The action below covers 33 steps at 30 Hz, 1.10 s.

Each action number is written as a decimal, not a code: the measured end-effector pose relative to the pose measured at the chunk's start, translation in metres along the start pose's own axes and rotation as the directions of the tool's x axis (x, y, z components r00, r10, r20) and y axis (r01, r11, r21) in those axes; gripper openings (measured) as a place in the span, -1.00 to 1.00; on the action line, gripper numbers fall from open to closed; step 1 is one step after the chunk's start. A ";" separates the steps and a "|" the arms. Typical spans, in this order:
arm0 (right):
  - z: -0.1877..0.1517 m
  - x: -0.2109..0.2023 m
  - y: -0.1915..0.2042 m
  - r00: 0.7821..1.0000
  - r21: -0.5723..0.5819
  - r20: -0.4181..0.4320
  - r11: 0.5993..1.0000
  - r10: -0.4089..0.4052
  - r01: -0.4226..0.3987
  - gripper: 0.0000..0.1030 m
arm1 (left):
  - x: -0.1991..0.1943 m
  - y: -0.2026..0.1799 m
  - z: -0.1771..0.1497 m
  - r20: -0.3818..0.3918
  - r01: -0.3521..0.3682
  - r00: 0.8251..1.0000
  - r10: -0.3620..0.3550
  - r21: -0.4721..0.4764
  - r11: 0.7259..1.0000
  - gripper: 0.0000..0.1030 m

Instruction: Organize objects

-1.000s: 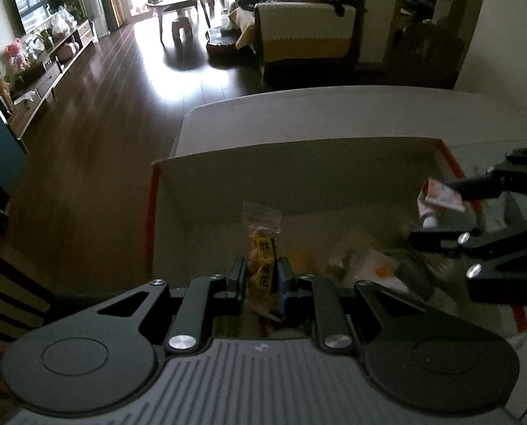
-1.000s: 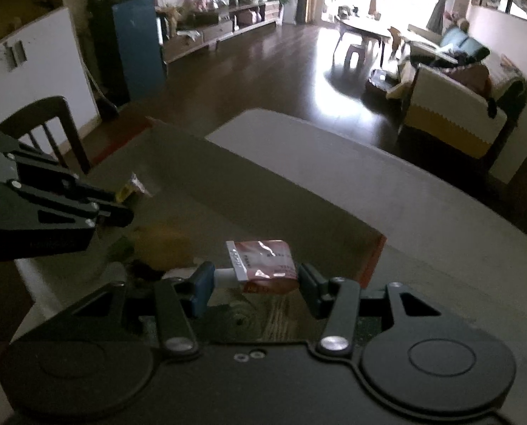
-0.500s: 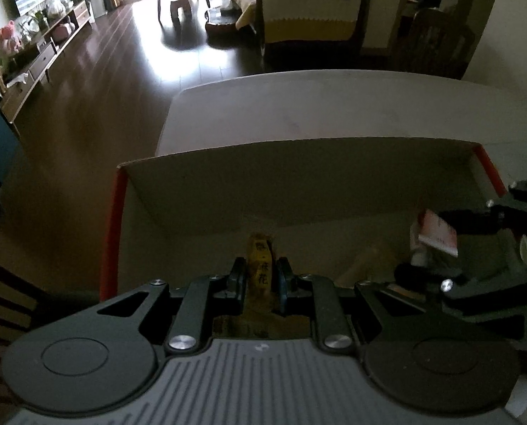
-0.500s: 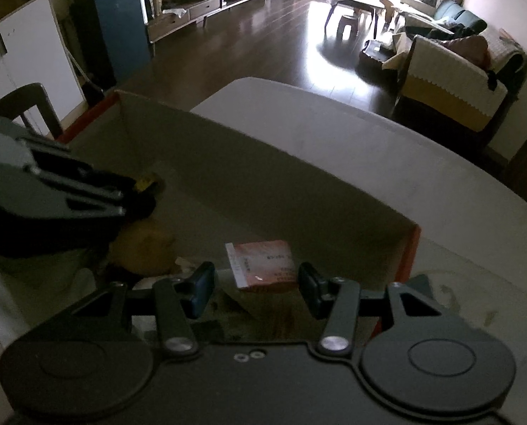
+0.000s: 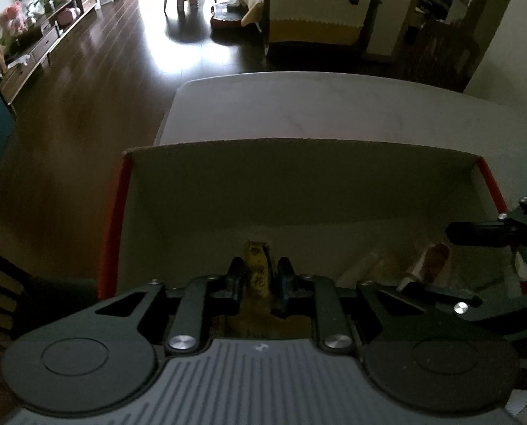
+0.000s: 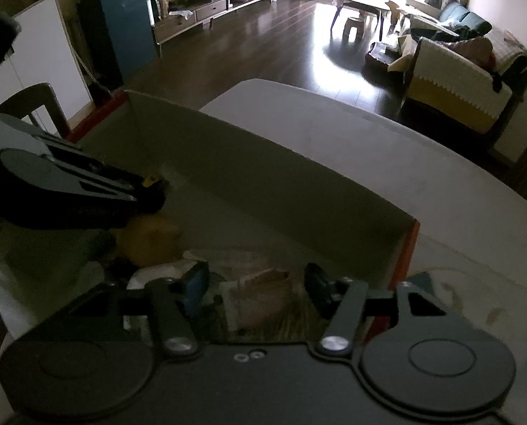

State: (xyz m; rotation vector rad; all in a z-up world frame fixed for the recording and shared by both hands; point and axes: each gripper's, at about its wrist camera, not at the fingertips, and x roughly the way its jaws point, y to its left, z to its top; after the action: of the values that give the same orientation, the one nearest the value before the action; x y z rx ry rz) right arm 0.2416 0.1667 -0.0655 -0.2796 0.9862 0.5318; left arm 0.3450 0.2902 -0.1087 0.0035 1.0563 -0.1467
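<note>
Left wrist view: the left gripper [image 5: 258,278] is closed on a yellow packet [image 5: 257,272] with dark characters printed on it, pinched upright between its two fingers, low inside the box [image 5: 299,191]. Only this view shows that print and the grip itself; from the right wrist view the same packet is just a yellow sliver at the tip of the left gripper [image 6: 150,191].

To the right in the left view, the right gripper [image 5: 476,265] reaches into the box, and a reddish sachet [image 5: 435,262] lies between its arms, apparently free of both.

Right wrist view: the right gripper [image 6: 256,283] stands wide open, its fingers well apart, with the sachet [image 6: 263,283] lying between them, seemingly on the pile in the box; it looks ungripped, though the frame is blurred there. This view also shows a yellowish lump [image 6: 146,237] under the left gripper and pale wrappers around it, which the left view barely shows.

The box [image 6: 281,184] has pale inner walls and red outer edges. It sits on a white table [image 5: 334,106], near its left edge.

Beyond lies a dark wood floor [image 5: 104,71] with glare from a bright doorway, a sofa [image 5: 313,17] with a cream and yellow throw, a coffee table [image 6: 362,0] with a small stool, a long low TV cabinet [image 6: 214,0], and a blue cabinet [image 6: 125,24]. A dark chair [image 6: 33,102] stands beside the table.
</note>
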 end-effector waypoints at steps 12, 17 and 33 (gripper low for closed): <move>-0.013 -0.046 -0.003 0.997 0.000 0.069 0.999 0.033 -0.033 0.40 | -0.038 0.002 -0.026 0.074 0.011 0.997 -0.009 -0.039 0.999 0.03; -0.019 -0.069 0.000 0.992 0.000 0.115 0.999 0.044 -0.044 0.47 | -0.065 -0.004 -0.033 0.129 0.021 0.991 -0.015 -0.038 0.999 0.27; -0.054 -0.134 0.007 0.953 -0.018 0.291 0.997 0.082 -0.081 0.97 | -0.134 -0.016 -0.077 0.249 0.061 0.968 -0.037 -0.089 0.994 0.49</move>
State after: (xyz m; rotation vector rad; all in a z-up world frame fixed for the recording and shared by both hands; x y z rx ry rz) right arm 0.1403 0.1076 0.0196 -0.1597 0.7114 0.6317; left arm 0.2110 0.2959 -0.0292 -0.1248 0.8139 -0.1372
